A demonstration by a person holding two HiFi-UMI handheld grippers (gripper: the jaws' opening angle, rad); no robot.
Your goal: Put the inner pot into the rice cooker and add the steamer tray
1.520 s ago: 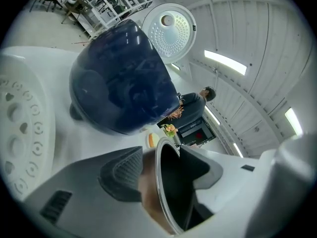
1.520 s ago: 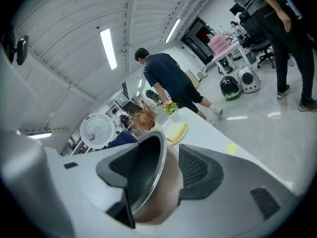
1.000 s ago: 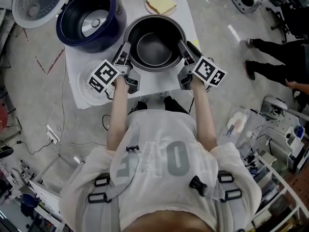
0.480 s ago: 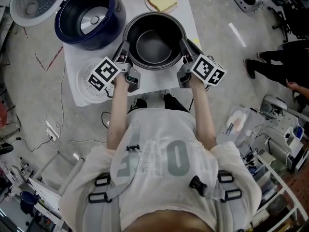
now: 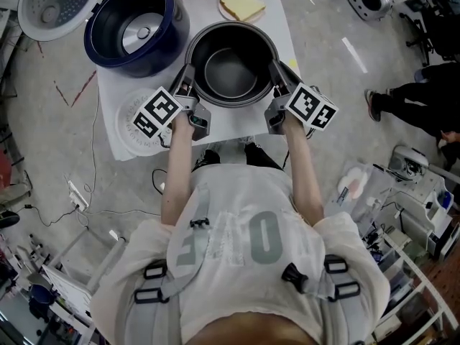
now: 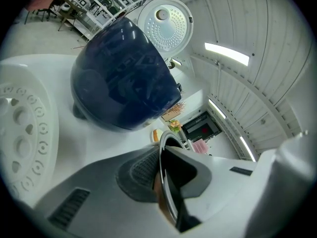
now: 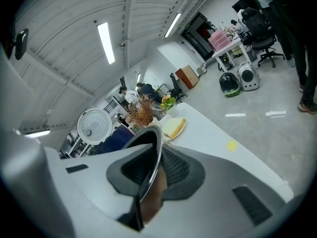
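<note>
The dark inner pot [image 5: 231,63] with a bright metal rim stands on the white table, held from both sides. My left gripper [image 5: 188,85] has just been closing and is shut on the pot's left rim [image 6: 167,182]. On the opposite rim [image 7: 150,170] my right gripper [image 5: 277,81] has also just been closing, and it pinches the edge. The navy rice cooker [image 5: 136,26] stands open to the pot's left, its white lid [image 5: 57,2] swung back. Beneath the left gripper's marker cube lies the white perforated steamer tray [image 5: 133,134], partly covered.
A plate with a slice of bread [image 5: 241,4] sits behind the pot. A yellow note [image 7: 232,145] lies near the table's right edge. A person's legs [image 5: 417,95] stand on the floor at the right. Cables [image 5: 79,192] trail on the floor at the left.
Both grippers' jaws have closed in on the pot's rim. The pot has stayed in place. The person at the right has shifted along the floor.
</note>
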